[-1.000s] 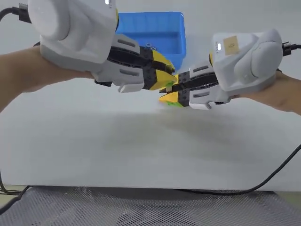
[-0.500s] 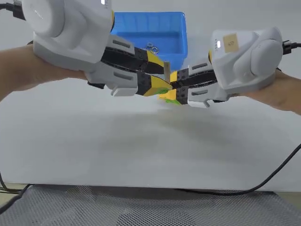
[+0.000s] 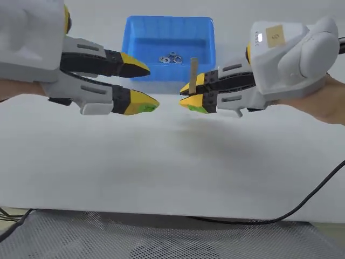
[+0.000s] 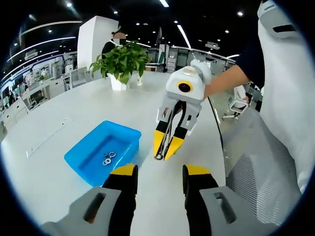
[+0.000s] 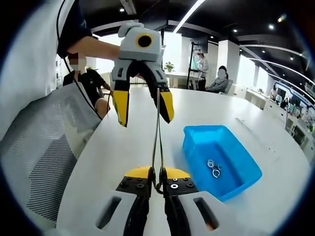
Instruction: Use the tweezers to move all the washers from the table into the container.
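Head view, right gripper [image 3: 190, 97]: comes in from 3 o'clock, jaws clamped on the tweezers [image 3: 193, 69].
Tweezers, axis: long axis runs 6 to 12 o'clock; a pale strip stands up out of the closed jaws, its free end toward 12, in front of the container's near wall.
Tweezers, right gripper view: a thin strip [image 5: 157, 132] starts between the closed jaws [image 5: 157, 183] and runs straight ahead along them, pointing at the left gripper. I cannot tell which end carries the tips.
Left gripper [image 3: 146, 86]: comes in from 9 o'clock with its jaws spread wide and nothing between them, clear of the tweezers.
Left gripper, right gripper view: faces the camera at 12 o'clock [image 5: 144, 113], jaws apart, the far end of the tweezers lined up with the gap.
Left gripper view: own jaws parted at 6 o'clock [image 4: 160, 172]; the right gripper [image 4: 165, 147] is opposite, the tweezers [image 4: 169, 132] a dark line between its yellow jaws.
Container [image 3: 129, 33]: blue tray at 12 o'clock, beyond both grippers.
Washers [image 3: 171, 58]: small cluster on the container floor.
Table [image 3: 161, 172]: white, under both grippers.
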{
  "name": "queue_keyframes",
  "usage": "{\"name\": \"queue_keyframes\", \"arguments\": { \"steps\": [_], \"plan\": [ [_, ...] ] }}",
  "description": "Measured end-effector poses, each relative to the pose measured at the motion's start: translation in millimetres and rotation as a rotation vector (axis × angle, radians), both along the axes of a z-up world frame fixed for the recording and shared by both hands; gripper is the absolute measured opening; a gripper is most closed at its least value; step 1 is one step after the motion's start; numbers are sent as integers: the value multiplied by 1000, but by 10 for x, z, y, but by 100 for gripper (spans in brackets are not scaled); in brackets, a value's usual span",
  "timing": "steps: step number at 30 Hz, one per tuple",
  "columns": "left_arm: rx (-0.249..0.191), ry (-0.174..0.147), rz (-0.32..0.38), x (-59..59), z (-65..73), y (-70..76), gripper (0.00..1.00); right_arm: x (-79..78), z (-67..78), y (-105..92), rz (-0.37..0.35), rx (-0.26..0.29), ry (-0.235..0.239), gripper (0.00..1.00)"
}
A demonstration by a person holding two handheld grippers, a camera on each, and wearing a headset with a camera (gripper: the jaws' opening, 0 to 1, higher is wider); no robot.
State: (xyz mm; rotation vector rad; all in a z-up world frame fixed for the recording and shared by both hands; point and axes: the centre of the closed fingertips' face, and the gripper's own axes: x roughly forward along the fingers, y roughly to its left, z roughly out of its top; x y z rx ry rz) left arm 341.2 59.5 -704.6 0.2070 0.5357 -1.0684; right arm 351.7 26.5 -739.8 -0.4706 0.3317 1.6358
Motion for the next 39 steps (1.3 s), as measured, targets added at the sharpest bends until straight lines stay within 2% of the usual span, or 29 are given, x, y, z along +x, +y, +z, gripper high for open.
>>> {"name": "queue_keyframes", "arguments": {
  "steps": [3, 10, 12, 18, 20, 21, 24, 30, 35, 39],
  "plan": [
    [6, -7, 40, -5, 20, 108, 49, 19, 109, 22, -1, 14, -3, 9],
    [-27, -22, 119, 4, 83, 252, 58, 147, 343, 91, -6, 42, -26, 9],
    [-33, -25, 142, 5, 89, 286, 61, 220, 392, 117, -11, 50, -32, 9],
    [-53, -31, 177, -52, 93, 382, 63, 419, 549, 197, -24, 70, -69, 10],
    [-57, -18, 189, -76, 70, 425, 65, 534, 596, 235, -32, 74, -82, 10],
    [-57, 1, 193, -100, 45, 446, 66, 598, 603, 261, -39, 78, -87, 10],
    [-52, 14, 210, -123, 6, 501, 71, 728, 570, 318, -55, 77, -101, 10],
    [-67, 20, 249, -127, -3, 574, 77, 1013, 460, 460, -98, 78, -121, 10],
    [-60, 44, 279, -136, -72, 624, 86, 1111, 355, 571, -103, 65, -125, 10],
    [-68, 51, 307, -129, -107, 700, 90, 1142, 179, 635, -97, 46, -110, 10]
  ]
}}
